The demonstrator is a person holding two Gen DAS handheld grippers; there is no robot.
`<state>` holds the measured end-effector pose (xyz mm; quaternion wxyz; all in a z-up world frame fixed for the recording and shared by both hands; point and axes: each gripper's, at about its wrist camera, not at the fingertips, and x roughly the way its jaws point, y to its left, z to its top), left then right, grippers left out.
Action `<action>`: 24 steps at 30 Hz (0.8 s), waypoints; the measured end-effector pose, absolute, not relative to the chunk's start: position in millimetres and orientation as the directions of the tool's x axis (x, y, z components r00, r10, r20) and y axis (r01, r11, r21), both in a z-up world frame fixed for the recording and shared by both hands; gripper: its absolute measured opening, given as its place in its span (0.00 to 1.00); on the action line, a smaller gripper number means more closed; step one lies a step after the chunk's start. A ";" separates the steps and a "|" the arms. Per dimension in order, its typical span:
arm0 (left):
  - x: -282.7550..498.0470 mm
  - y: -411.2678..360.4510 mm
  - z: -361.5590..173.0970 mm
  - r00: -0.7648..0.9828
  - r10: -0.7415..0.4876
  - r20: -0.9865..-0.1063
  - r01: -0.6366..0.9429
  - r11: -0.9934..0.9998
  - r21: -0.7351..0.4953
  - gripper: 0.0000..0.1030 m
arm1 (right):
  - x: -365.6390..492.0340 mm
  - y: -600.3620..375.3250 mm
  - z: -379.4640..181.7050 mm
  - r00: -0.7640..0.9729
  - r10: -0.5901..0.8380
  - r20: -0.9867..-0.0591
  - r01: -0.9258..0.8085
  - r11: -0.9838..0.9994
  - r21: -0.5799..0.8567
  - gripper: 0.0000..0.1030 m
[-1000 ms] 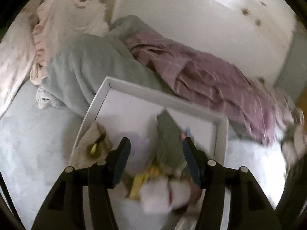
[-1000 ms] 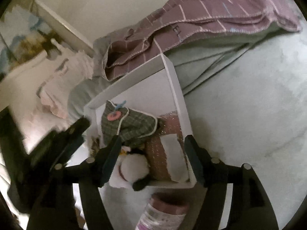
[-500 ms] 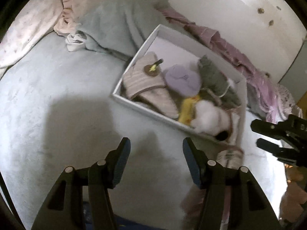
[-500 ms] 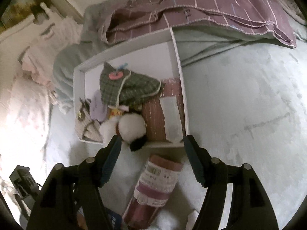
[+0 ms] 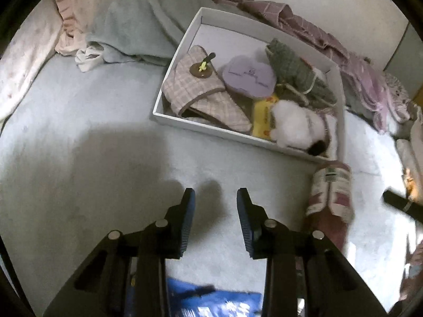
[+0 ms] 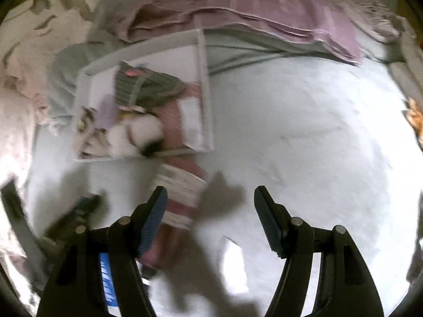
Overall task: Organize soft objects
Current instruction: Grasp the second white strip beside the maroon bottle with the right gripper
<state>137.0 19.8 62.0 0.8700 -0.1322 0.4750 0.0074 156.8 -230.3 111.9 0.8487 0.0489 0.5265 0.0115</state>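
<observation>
Soft toys in white box (image 5: pixel 169 117); labels illegible. Left gripper (image 5: pixel 215 198) closing on nothing, angled down; right gripper (image 6: pixel 210 198) open, empty.

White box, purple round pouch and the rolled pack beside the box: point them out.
White box (image 5: pixel 201 125), left wrist view, near wall.
Purple round pouch (image 5: pixel 248 76), left wrist view, top face.
Rolled pack (image 5: pixel 331 192), left wrist view, label.

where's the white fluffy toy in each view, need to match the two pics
Left wrist view: white fluffy toy lies right of centre, at the near right end of the white box.
Right wrist view: blurred, left of centre, by the box's near edge.
Shared landmark: the purple blanket beyond the box.
</observation>
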 end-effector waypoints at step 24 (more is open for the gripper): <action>109.1 -35.1 107.4 0.501 -0.212 -0.839 0.052 0.975 -0.215 0.39 | 90.5 -226.0 36.6 0.552 0.073 -0.830 -0.084 0.996 0.031 0.24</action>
